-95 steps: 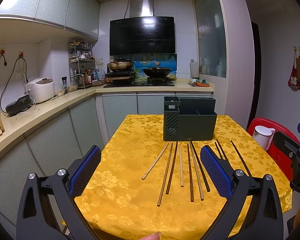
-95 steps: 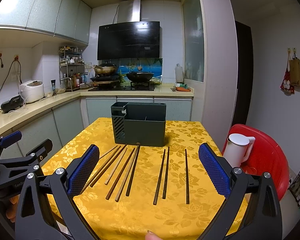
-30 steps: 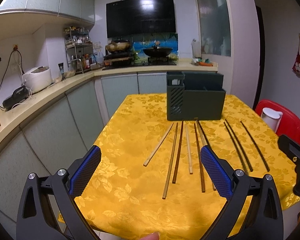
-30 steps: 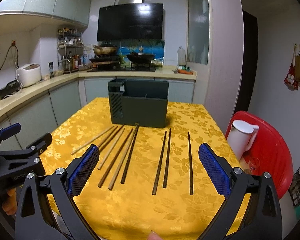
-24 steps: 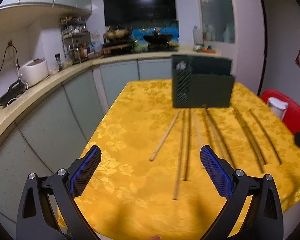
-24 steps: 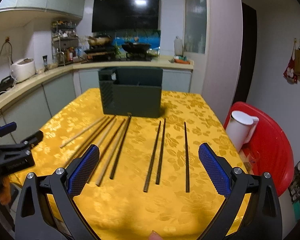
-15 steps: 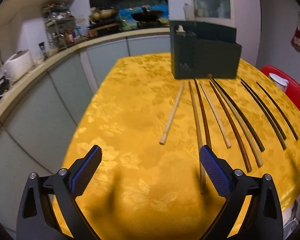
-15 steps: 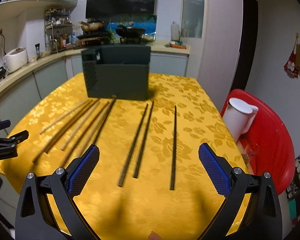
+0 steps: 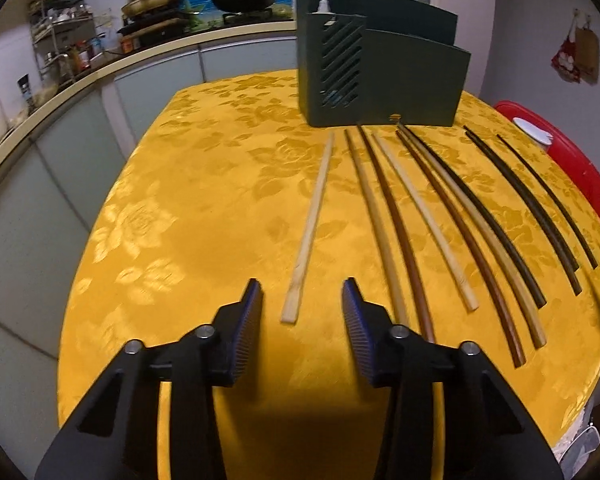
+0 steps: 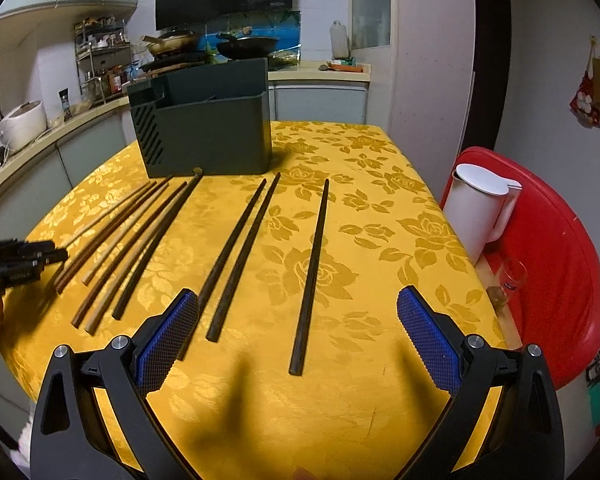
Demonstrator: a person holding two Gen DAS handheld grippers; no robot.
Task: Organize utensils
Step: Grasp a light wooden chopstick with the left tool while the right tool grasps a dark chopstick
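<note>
Several chopsticks lie side by side on the yellow tablecloth (image 9: 204, 216), pale ones at the left and dark ones at the right. A dark green utensil holder (image 9: 372, 56) stands behind them; it also shows in the right wrist view (image 10: 204, 120). My left gripper (image 9: 302, 308) is open but partly narrowed, low over the near end of the leftmost pale chopstick (image 9: 312, 216), which lies between its fingertips. My right gripper (image 10: 298, 316) is wide open above the near end of the rightmost dark chopstick (image 10: 314, 264). The left gripper shows at the left edge of the right wrist view (image 10: 24, 260).
A white jug (image 10: 480, 204) stands on a red chair (image 10: 556, 264) right of the table, with a small glass (image 10: 508, 284) beside it. A kitchen counter (image 9: 72, 92) with a stove and a spice rack runs along the back and left.
Both grippers have moved forward and down toward the chopsticks. The left gripper's fingers have narrowed around the end of the leftmost pale chopstick. The right gripper stays wide open.
</note>
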